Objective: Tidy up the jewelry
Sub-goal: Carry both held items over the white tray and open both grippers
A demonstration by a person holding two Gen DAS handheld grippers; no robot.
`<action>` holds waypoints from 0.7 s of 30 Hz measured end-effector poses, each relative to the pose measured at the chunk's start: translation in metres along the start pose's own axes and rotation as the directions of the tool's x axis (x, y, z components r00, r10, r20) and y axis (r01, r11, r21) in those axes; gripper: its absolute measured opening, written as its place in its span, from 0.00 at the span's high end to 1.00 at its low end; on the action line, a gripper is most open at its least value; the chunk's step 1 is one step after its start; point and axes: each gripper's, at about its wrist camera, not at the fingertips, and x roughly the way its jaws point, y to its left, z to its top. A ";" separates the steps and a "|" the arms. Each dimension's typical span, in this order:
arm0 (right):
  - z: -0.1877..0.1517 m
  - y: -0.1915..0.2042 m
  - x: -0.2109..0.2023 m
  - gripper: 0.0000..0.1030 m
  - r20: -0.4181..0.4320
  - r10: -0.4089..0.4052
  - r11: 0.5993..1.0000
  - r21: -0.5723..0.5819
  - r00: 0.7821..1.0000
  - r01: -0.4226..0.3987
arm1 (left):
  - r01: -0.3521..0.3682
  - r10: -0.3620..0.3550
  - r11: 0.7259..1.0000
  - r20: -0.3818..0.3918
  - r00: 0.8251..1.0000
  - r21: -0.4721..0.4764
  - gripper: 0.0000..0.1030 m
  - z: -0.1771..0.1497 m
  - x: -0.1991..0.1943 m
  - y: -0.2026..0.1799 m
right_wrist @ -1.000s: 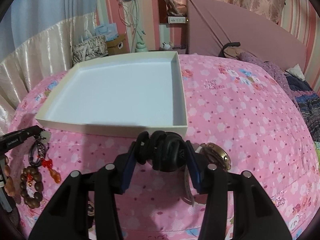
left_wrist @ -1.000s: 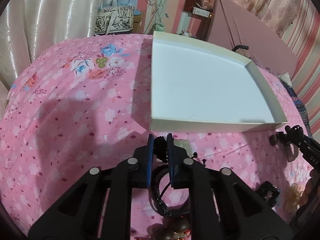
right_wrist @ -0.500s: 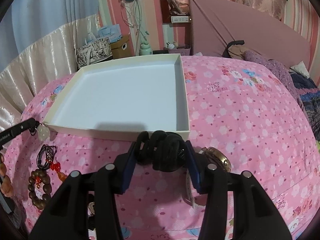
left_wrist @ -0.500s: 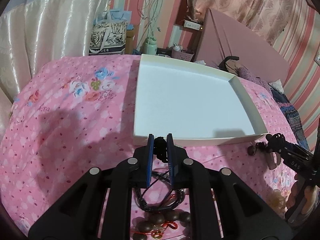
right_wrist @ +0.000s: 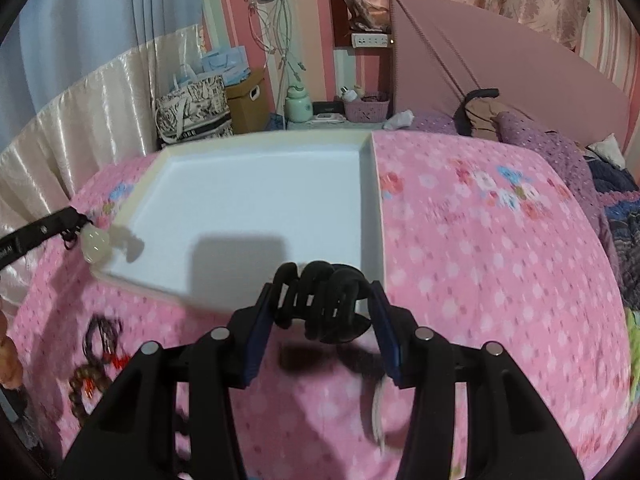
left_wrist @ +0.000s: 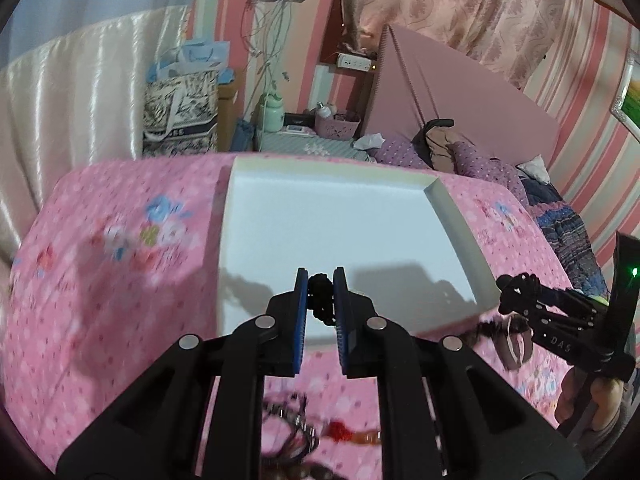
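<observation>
A shallow white tray (left_wrist: 456,224) (right_wrist: 370,200) lies on the pink flowered bedspread. My left gripper (left_wrist: 321,285) is shut on the black cord of a necklace (left_wrist: 322,300), held over the tray's near edge; its pale jade pendant (right_wrist: 95,242) hangs at the tray's left corner in the right wrist view. My right gripper (right_wrist: 323,300) is shut on a black claw hair clip (right_wrist: 320,304) over the tray's near right corner; it also shows in the left wrist view (left_wrist: 516,292).
Brown bead bracelets and a red charm (right_wrist: 94,372) lie on the bedspread left of the tray's near side; blurred beads and cords (left_wrist: 304,432) show under my left gripper. A pink headboard (right_wrist: 500,76) and a bedside table with a basket (right_wrist: 366,110) stand behind.
Both grippers have risen and moved forward with their loads, from the bedspread up over the tray's near edge. The pendant now hangs free in the air.
</observation>
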 end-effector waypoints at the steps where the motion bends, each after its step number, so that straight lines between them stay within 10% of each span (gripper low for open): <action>1: 0.008 0.000 0.004 0.54 0.003 0.002 1.000 -0.001 1.000 -0.002 | 0.002 -0.002 1.000 -0.001 1.000 0.004 0.90 0.006 0.005 -0.001; 21: 0.131 0.015 0.145 0.54 -0.044 -0.064 0.998 0.004 0.997 0.065 | -0.085 0.085 0.996 -0.055 0.995 0.002 0.90 0.109 0.149 0.016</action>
